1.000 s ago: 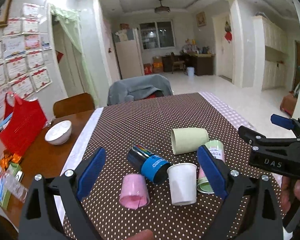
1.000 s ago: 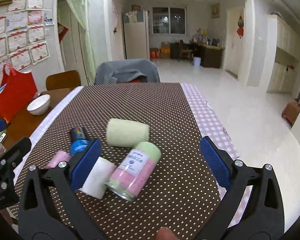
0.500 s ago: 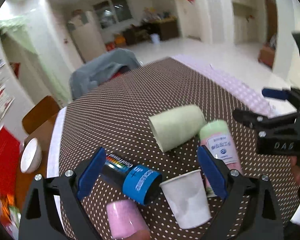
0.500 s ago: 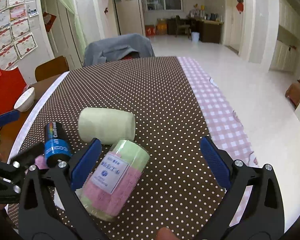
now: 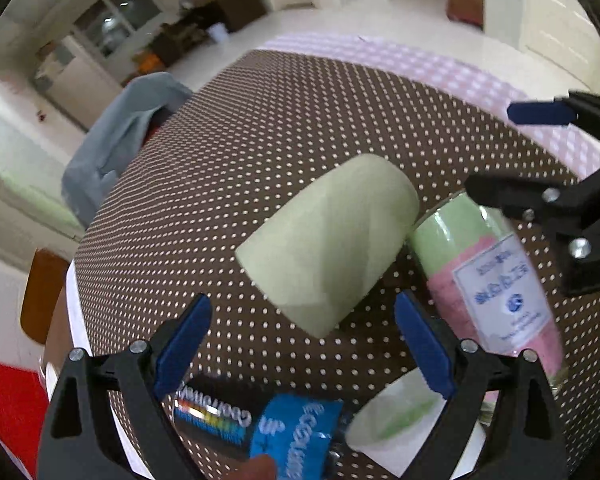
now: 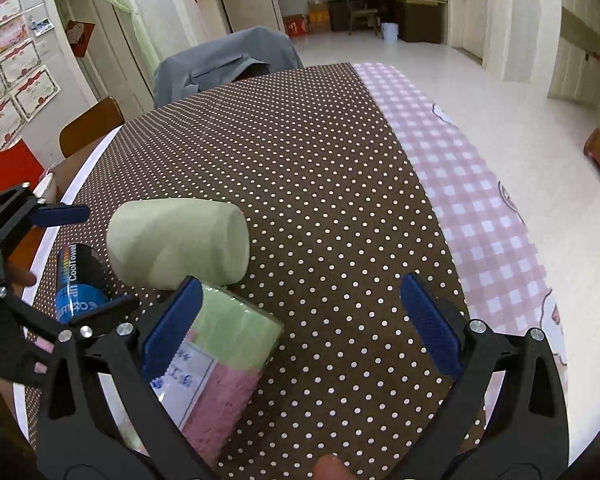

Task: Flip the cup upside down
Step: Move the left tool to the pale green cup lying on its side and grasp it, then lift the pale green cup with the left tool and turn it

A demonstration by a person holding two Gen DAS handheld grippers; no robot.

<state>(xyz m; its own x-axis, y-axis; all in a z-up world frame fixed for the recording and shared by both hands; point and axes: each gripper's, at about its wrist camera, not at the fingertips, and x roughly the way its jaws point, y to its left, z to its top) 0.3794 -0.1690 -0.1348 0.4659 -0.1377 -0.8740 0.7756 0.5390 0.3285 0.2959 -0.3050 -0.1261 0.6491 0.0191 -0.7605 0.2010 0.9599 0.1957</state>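
Observation:
A pale green cup (image 5: 332, 236) lies on its side on the brown dotted tablecloth (image 5: 300, 120); it also shows in the right wrist view (image 6: 178, 244). My left gripper (image 5: 302, 344) is open, tilted, and close in front of the cup, its jaws just short of the cup's near end. My right gripper (image 6: 300, 320) is open and empty, to the right of the cup, with its left finger (image 6: 172, 320) over a green and pink canister (image 6: 220, 364). The right gripper also shows at the right edge of the left wrist view (image 5: 548, 168).
The green and pink canister (image 5: 488, 280) lies beside the green cup. A black and blue can (image 5: 268, 428) and a white cup (image 5: 396, 428) lie below my left gripper. A grey-draped chair (image 6: 224, 60) stands at the table's far end. Pink checked cloth (image 6: 480, 208) covers the right side.
My left gripper has moved forward and tilted toward the green cup, which now looms large. The pink cup has dropped out of view. My right gripper has edged forward and lower.

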